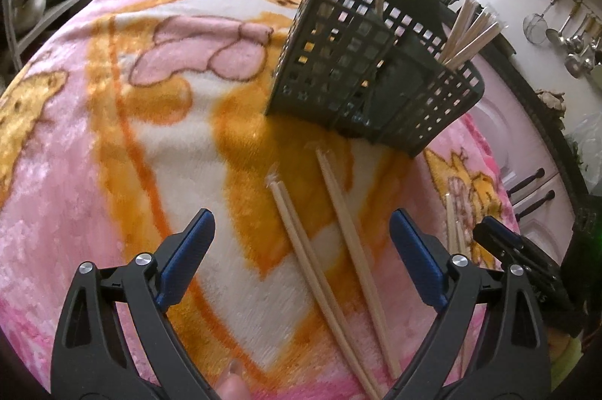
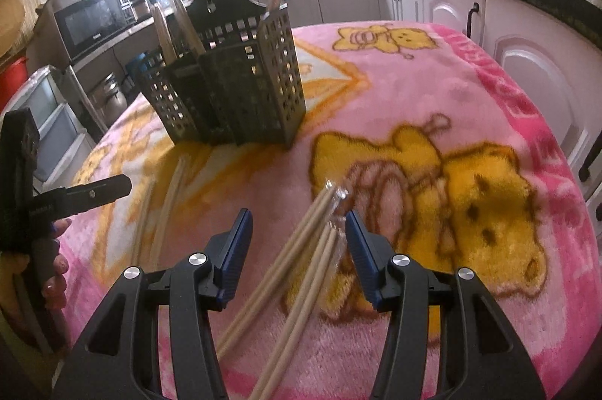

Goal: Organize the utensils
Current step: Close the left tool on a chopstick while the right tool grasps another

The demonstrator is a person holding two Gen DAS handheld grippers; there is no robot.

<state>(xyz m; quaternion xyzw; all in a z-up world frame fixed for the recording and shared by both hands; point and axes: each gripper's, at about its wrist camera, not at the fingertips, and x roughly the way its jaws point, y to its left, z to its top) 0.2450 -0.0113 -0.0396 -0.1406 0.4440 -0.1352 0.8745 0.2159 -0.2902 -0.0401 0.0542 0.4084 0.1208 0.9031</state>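
A dark grey slotted utensil basket (image 1: 361,69) (image 2: 233,80) stands on the pink and orange blanket (image 1: 113,137), with several pale wooden chopsticks upright in its compartments. Two pairs of chopsticks (image 1: 338,249) lie crossed on the blanket between the blue pads of my left gripper (image 1: 301,249), which is open wide and not touching them. My right gripper (image 2: 299,246) is open too; two plastic-wrapped chopstick pairs (image 2: 304,249) lie between its fingers, untouched. The right gripper (image 1: 504,242) shows at the right edge of the left wrist view.
In the right wrist view the left gripper (image 2: 75,197) and a hand (image 2: 56,272) sit at the left, beside its two chopstick pairs (image 2: 165,212). Kitchen cabinets (image 2: 526,61), a counter and a microwave (image 2: 90,20) surround the blanket-covered table.
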